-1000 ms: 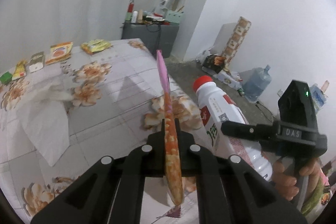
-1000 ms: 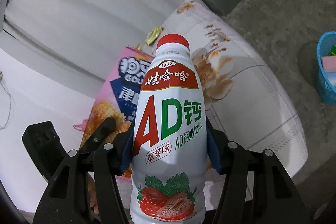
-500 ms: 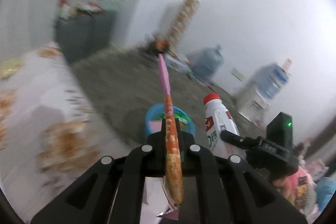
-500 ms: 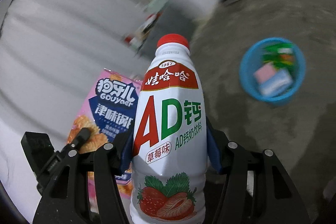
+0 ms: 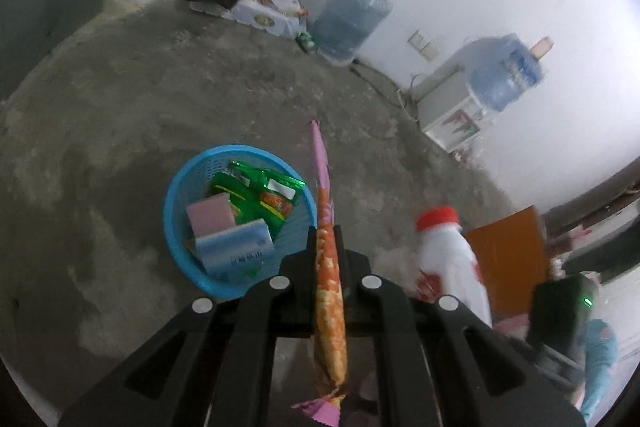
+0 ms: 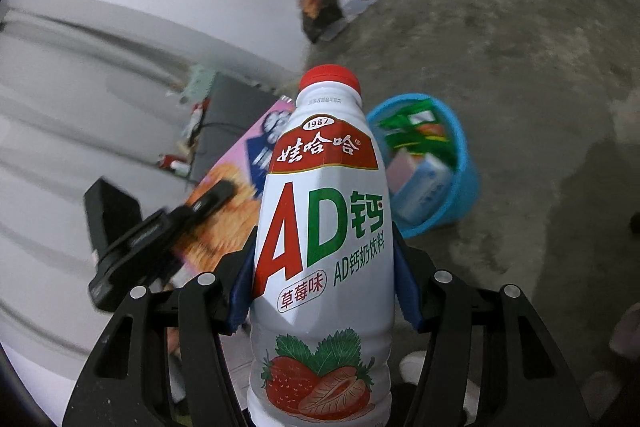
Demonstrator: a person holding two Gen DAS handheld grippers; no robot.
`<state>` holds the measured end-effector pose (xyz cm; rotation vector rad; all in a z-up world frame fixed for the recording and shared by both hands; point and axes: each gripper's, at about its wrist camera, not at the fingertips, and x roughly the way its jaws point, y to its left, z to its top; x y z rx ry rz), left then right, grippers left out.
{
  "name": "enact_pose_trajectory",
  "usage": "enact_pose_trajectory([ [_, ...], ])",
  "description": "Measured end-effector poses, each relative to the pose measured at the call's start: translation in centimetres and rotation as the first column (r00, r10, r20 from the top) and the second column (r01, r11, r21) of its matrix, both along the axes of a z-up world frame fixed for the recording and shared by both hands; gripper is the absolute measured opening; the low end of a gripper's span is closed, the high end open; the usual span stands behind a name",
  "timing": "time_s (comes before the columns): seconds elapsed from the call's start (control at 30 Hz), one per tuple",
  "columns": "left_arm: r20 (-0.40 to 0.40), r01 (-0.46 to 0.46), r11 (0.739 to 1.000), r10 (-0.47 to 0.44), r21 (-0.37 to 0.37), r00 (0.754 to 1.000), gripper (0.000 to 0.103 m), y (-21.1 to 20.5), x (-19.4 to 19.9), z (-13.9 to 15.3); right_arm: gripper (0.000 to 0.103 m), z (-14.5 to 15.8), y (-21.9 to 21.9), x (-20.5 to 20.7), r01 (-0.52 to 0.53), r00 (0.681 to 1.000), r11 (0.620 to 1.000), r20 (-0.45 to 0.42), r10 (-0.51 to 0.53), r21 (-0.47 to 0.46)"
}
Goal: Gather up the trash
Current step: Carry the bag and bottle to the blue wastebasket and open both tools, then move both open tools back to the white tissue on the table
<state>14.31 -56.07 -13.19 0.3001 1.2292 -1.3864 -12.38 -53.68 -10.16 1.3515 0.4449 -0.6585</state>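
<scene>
Left tongs (image 5: 325, 243) angled down, clamping snack bag (image 5: 329, 291), right tongs (image 6: 323, 279) tilted down gripping milk bottle (image 6: 322, 227)

Snack packet (image 5: 329, 279): pink and orange, flat, seen edge-on, clamped upright between closed pads, just beside the basket's rim. Milk drink bottle (image 6: 322, 247): white, red cap, strawberry label, upright, gripped at mid-body. Blue basket (image 5: 176, 223): stands on the concrete floor, holding a green wrapper, a pink box and apparently a pale blue carton.
</scene>
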Motion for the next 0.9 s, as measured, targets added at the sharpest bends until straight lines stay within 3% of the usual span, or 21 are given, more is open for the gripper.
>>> enact_pose_trajectory([
  [0.07,-0.002,-0.003,0.999,0.003,0.032,1.0,0.011,-1.9,0.5,-2.4,0.056,-1.5,0.0,-0.5,0.011,1.0,1.0,-0.027,-0.011,0.021],
  [0.17,0.017,-0.016,0.995,0.014,0.096,1.0,0.045,-3.8,1.3,-6.4,0.056,-3.3,-0.1,-1.2,0.016,0.998,0.998,-0.058,-0.012,0.059],
  [0.23,0.085,-0.014,0.99,0.002,0.14,0.996,0.072,-4.2,1.2,-8.1,0.056,-4.1,-0.2,-1.2,0.016,0.997,0.997,-0.074,-0.011,0.074],
  [0.33,0.179,-0.019,0.99,-0.006,0.142,0.984,0.08,-3.9,1.4,-8.3,0.056,-4.7,-0.4,-0.6,0.01,0.996,0.997,-0.094,-0.003,0.075],
  [0.4,0.19,-0.035,0.992,0.011,0.125,0.982,0.082,-3.2,1.9,-7.7,0.056,-5.2,-0.6,0.2,-0.002,0.994,0.997,-0.109,0.01,0.073],
  [0.5,0.21,-0.042,0.997,0.026,0.072,0.977,0.082,-2.0,2.7,-5.2,0.056,-5.2,-0.9,1.5,-0.034,0.993,0.997,-0.111,0.042,0.07],
  [0.77,0.303,-0.05,0.988,0.093,-0.146,0.948,0.092,6.1,4.5,6.9,0.06,-7.1,-5.2,11.9,-0.127,0.979,0.992,-0.155,0.128,0.022],
  [0.8,0.323,-0.039,0.984,0.095,-0.175,0.942,0.096,7.8,4.3,8.5,0.072,-8.0,-5.6,13.1,-0.135,0.973,0.991,-0.188,0.134,0.008],
  [0.83,0.346,-0.03,0.98,0.098,-0.198,0.933,0.098,9.3,4.0,9.7,0.082,-9.5,-5.9,14.7,-0.161,0.945,0.987,-0.286,0.155,0.003],
  [0.9,0.393,-0.019,0.972,0.112,-0.234,0.913,0.098,13.0,3.3,11.8,0.081,-11.5,-5.7,15.7,-0.186,0.886,0.982,-0.425,0.184,0.038],
])
